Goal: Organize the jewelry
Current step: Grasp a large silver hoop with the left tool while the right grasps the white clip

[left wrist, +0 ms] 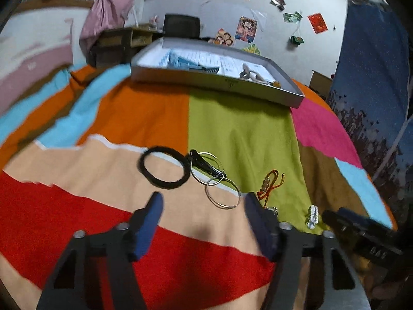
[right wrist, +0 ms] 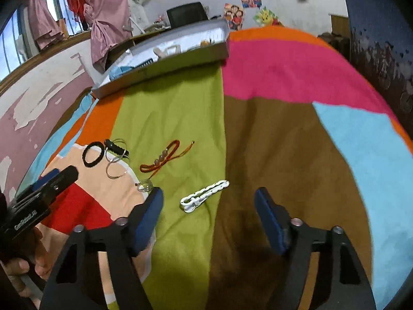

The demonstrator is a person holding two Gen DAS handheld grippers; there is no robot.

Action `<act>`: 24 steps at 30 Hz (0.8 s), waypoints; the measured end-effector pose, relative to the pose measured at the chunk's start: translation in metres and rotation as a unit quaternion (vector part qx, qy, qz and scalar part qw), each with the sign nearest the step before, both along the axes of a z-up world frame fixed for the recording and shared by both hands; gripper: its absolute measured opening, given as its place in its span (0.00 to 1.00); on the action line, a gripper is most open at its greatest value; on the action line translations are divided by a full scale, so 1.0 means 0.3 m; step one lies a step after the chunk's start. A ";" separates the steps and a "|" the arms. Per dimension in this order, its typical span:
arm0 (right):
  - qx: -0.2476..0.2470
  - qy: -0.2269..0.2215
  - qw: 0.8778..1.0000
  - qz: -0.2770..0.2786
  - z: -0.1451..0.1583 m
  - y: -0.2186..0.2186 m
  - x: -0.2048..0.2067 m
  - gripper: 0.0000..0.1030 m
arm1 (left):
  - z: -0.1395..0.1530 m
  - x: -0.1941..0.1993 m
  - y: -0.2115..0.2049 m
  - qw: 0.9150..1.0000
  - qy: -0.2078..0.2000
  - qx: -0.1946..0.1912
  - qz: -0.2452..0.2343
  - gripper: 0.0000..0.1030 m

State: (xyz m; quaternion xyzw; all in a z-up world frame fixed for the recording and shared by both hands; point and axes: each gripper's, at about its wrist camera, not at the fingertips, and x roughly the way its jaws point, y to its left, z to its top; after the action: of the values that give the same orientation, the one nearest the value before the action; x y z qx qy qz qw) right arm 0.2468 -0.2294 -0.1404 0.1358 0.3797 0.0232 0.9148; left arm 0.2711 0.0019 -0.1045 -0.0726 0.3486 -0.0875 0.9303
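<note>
Jewelry lies on a patchwork cloth: a black hair tie (left wrist: 164, 168), a black hair clip (left wrist: 206, 165), two silver hoops (left wrist: 223, 192), a red cord bracelet with beads (left wrist: 269, 184), a small ring (right wrist: 145, 185) and a white hair clip (right wrist: 204, 195). My left gripper (left wrist: 204, 201) is open and empty, just short of the hoops. My right gripper (right wrist: 209, 197) is open and empty, with the white clip between its fingers. A grey tray (left wrist: 219, 81) at the far side holds a few items.
The multicoloured cloth (right wrist: 284, 134) covers a round table whose edge curves at right. The tray also shows in the right wrist view (right wrist: 165, 64). A dark blue curtain (left wrist: 374, 77) hangs at right. A desk and chair stand by the back wall.
</note>
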 end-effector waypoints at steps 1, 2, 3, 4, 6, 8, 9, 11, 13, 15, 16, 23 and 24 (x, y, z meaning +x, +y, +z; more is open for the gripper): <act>0.002 0.003 1.000 0.002 -0.009 0.010 0.011 0.60 | -0.011 0.015 0.008 1.000 0.007 -0.017 -0.004 0.52; 0.004 0.004 1.000 0.004 -0.016 0.019 0.019 0.60 | -0.021 0.031 0.014 0.999 0.013 -0.034 -0.007 0.47; 0.004 0.005 1.000 0.005 -0.022 0.028 0.027 0.60 | -0.028 0.042 0.017 0.999 0.015 -0.043 -0.008 0.46; 0.005 0.006 1.000 0.005 -0.029 0.038 0.038 0.60 | -0.037 0.057 0.018 0.999 0.018 -0.050 -0.009 0.44; 0.011 0.010 1.000 0.003 -0.040 0.048 0.059 0.60 | -0.051 0.081 0.011 0.998 0.021 -0.050 -0.011 0.41; 0.014 0.016 1.000 -0.001 -0.053 0.055 0.077 0.60 | -0.068 0.101 0.004 0.998 0.030 -0.047 -0.014 0.38; 0.014 0.020 1.000 -0.001 -0.058 0.053 0.082 0.59 | -0.079 0.109 0.000 0.998 0.036 -0.046 -0.015 0.37; 0.019 0.030 0.999 -0.001 -0.074 0.062 0.099 0.49 | -0.089 0.116 -0.004 0.998 0.040 -0.045 -0.016 0.35; 0.019 0.032 0.999 0.002 -0.082 0.067 0.104 0.43 | -0.094 0.121 -0.007 0.998 0.042 -0.047 -0.019 0.35; 0.018 0.032 0.999 0.005 -0.085 0.078 0.113 0.42 | -0.100 0.126 -0.012 0.998 0.045 -0.047 -0.023 0.31; 0.020 0.032 0.999 0.008 -0.088 0.084 0.119 0.38 | -0.104 0.131 -0.015 0.997 0.049 -0.048 -0.027 0.29; 0.032 0.033 0.998 0.037 -0.101 0.121 0.144 0.25 | -0.131 0.167 -0.022 0.995 0.080 -0.047 -0.042 0.07; 0.033 0.033 0.998 0.038 -0.101 0.125 0.146 0.23 | -0.133 0.169 -0.024 0.994 0.083 -0.045 -0.048 0.07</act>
State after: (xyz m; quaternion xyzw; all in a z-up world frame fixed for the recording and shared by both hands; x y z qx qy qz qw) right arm 0.2906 -0.1920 -0.1705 0.1516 0.4135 0.0661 0.8954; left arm 0.3219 -0.0053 -0.1443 -0.1047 0.4237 -0.1411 0.8886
